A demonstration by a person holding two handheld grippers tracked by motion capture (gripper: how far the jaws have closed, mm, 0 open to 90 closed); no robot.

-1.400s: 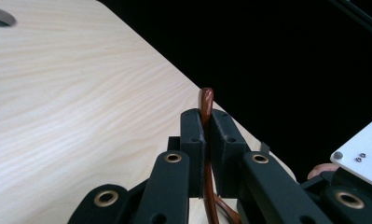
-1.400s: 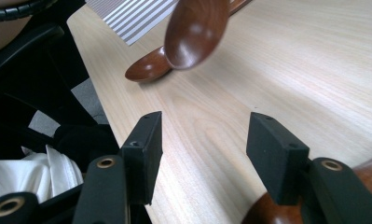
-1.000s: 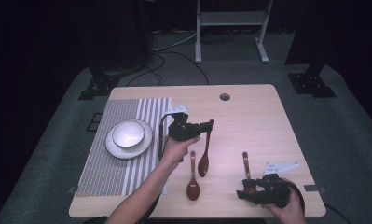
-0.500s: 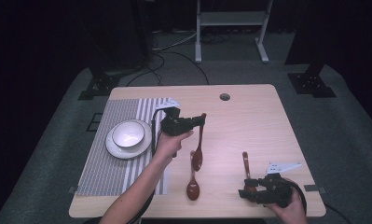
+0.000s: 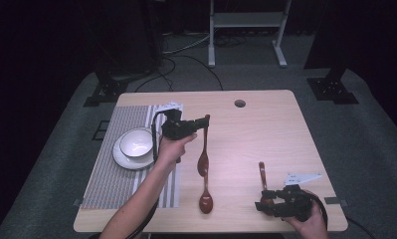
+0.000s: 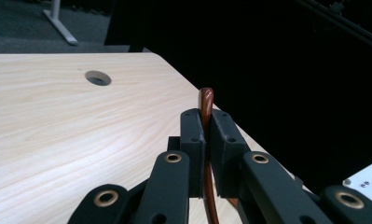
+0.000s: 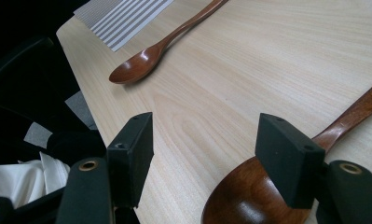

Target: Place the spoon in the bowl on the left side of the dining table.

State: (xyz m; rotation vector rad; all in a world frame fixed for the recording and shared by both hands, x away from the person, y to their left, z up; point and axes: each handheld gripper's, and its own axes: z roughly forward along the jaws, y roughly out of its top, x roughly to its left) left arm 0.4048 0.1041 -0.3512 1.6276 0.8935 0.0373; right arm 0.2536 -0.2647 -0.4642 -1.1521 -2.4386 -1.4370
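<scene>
In the high view we held the left gripper (image 5: 202, 123) above the middle of the table (image 5: 265, 129), just right of the striped placemat (image 5: 111, 174), and its jaws were pressed together on the handle of a wooden spoon (image 5: 203, 154). That spoon hung down from the jaws, bowl lowest. In the left gripper view the spoon's handle end (image 6: 205, 100) stood up between the two pads (image 6: 193, 140), which clamped it from both sides.

A second spoon (image 5: 205, 196) lay flat on the table just below the hanging one, near the front edge. Our right gripper (image 5: 275, 201) rested at the front right corner with its jaws spread. In the right gripper view the bowl of a third spoon (image 7: 249, 196) lay beside and partly under the right-hand pad (image 7: 286, 163), which stood over its rim rather than around it, while the left-hand pad stood apart over bare wood.

A white bowl on a plate (image 5: 135, 148) sat on the placemat, just left of our left hand. The table's back and right half lay open, with a cable hole (image 5: 240, 103) near the back edge
</scene>
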